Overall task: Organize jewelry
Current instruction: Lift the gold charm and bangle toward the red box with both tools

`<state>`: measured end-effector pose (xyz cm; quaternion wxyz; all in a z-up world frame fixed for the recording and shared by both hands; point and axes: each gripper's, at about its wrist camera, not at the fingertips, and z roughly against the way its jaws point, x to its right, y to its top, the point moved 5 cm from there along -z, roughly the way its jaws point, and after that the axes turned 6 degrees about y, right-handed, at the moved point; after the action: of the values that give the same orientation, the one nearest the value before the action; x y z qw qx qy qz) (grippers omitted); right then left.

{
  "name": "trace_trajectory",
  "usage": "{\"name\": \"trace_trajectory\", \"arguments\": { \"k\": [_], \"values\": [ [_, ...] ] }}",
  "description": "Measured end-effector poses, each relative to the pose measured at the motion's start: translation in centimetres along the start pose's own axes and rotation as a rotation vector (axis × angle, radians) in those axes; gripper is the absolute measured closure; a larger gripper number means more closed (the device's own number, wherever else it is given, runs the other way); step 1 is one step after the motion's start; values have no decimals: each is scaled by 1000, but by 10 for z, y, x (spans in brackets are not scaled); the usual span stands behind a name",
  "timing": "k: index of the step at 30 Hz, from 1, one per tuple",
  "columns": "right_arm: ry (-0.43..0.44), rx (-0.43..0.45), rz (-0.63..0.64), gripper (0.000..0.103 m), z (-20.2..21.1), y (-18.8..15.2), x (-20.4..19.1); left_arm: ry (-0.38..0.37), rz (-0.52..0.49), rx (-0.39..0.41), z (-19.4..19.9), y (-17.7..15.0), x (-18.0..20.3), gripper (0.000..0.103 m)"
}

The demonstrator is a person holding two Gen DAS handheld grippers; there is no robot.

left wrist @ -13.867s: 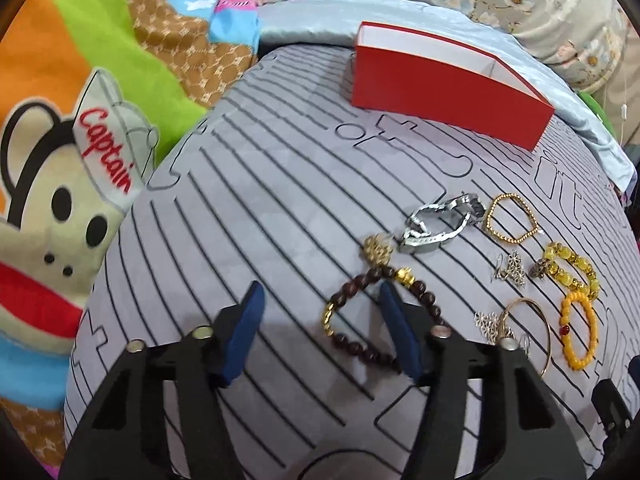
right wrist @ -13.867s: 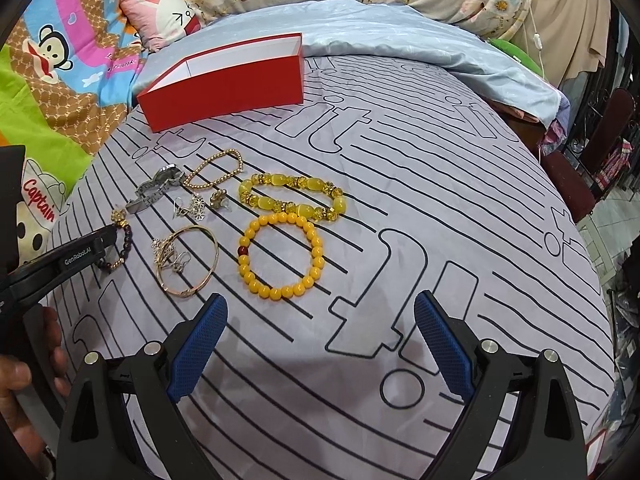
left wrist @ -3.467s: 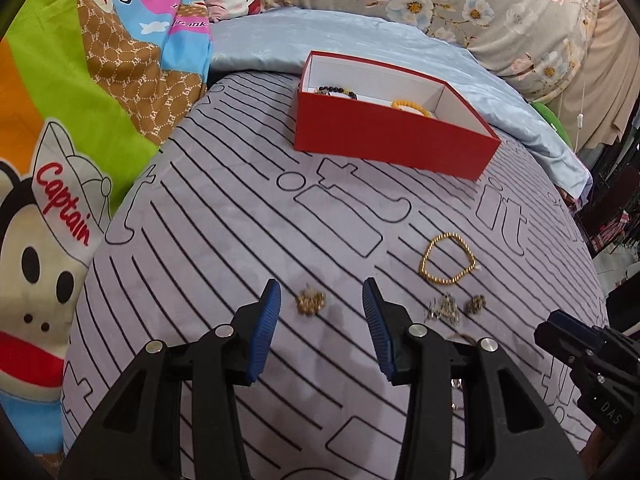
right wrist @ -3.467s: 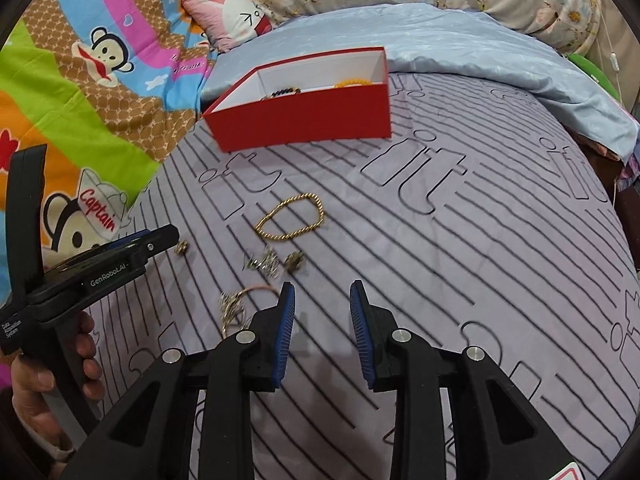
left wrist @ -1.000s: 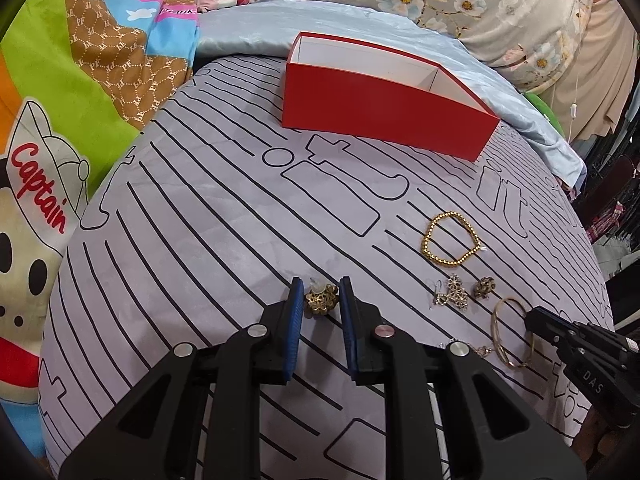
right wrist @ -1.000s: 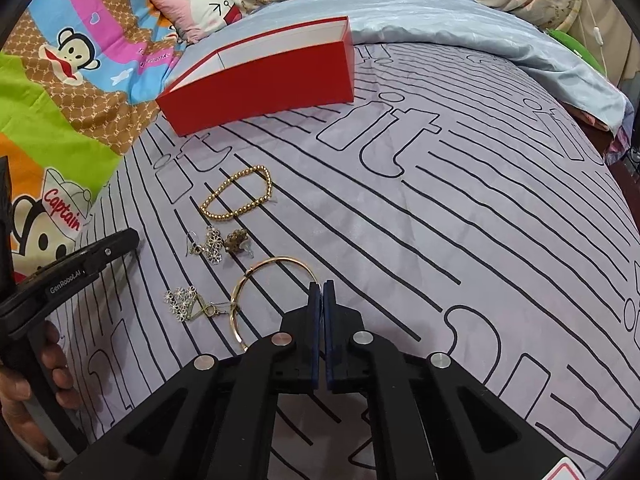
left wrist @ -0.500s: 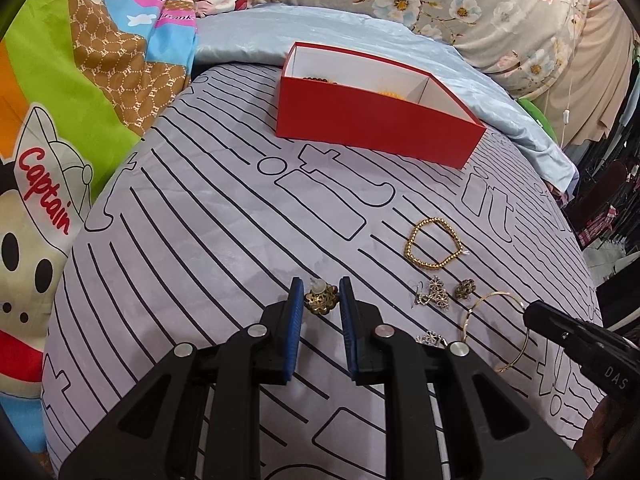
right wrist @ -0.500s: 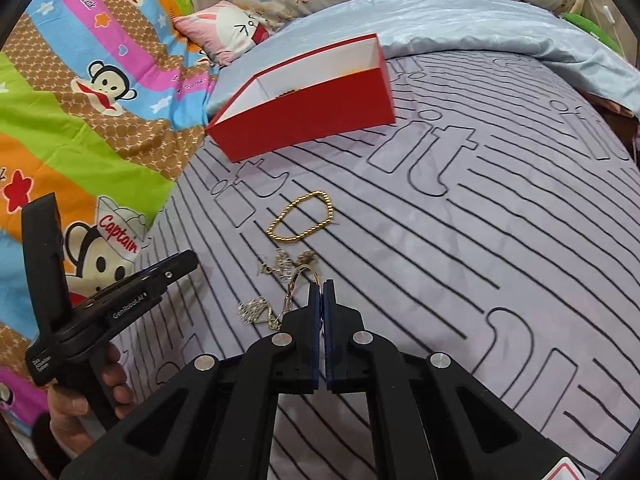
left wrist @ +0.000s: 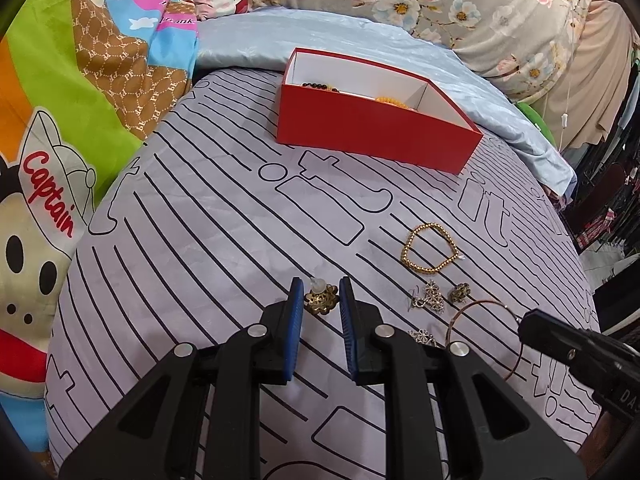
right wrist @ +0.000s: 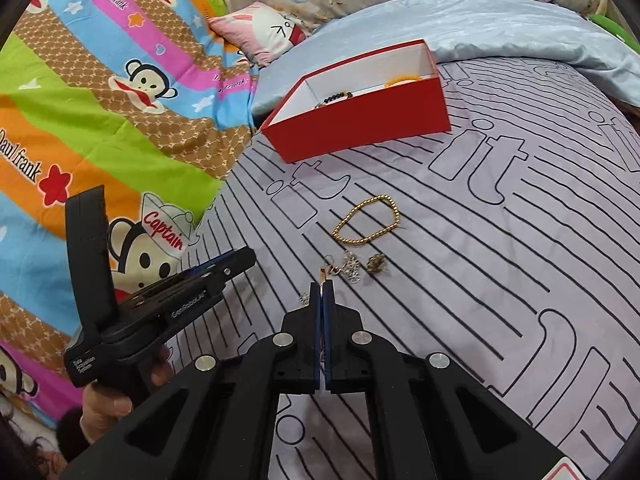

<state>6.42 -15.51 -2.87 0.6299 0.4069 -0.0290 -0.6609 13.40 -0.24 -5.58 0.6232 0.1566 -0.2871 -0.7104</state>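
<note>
1. Between the blue-padded fingers of the left gripper (left wrist: 319, 282), a small gold flower-shaped earring (left wrist: 321, 300) with a clear plastic back is pinched by its edges. The hold looks slight, so a jolt could drop it onto the lilac striped bed cover (left wrist: 192, 240).
2. Well ahead of those fingers stands the open red cardboard box (left wrist: 376, 136), white inside, with beaded bracelets already in it.
3. Right of them, a gold bead bracelet (left wrist: 430, 248) and silver flower earrings (left wrist: 431, 297) lie loose.
4. The right gripper (right wrist: 322, 285) has its fingers pressed together on a thin rose-gold bangle (left wrist: 480, 302). Its hoop passes just beside the silver earrings and may snag them.
</note>
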Motion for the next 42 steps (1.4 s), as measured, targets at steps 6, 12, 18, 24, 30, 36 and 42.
{"name": "trace_trajectory", "arguments": {
  "k": [6, 12, 18, 24, 30, 36, 42],
  "values": [
    [-33, -30, 33, 102, -6, -11, -4, 2, 1, 4, 2, 0, 0, 86],
    [-15, -52, 50, 102, -8, -21, -11, 3, 3, 9, 5, -1, -2, 86],
    [-7, -10, 65, 102, 4, -10, -19, 1, 2, 15, 9, 0, -2, 86],
    [-21, 38, 82, 102, 19, 9, -21, -5, 0, 26, 17, 4, 0, 86],
    [-50, 89, 122, 102, 29, 41, -19, -20, -10, 35, 21, 19, 4, 86],
    [-91, 155, 178, 102, 31, 97, -15, -42, -30, 74, 23, 59, 13, 86],
    [-106, 206, 191, 102, 17, 165, -4, -45, -77, 156, 17, 125, 32, 86]
  ]
}}
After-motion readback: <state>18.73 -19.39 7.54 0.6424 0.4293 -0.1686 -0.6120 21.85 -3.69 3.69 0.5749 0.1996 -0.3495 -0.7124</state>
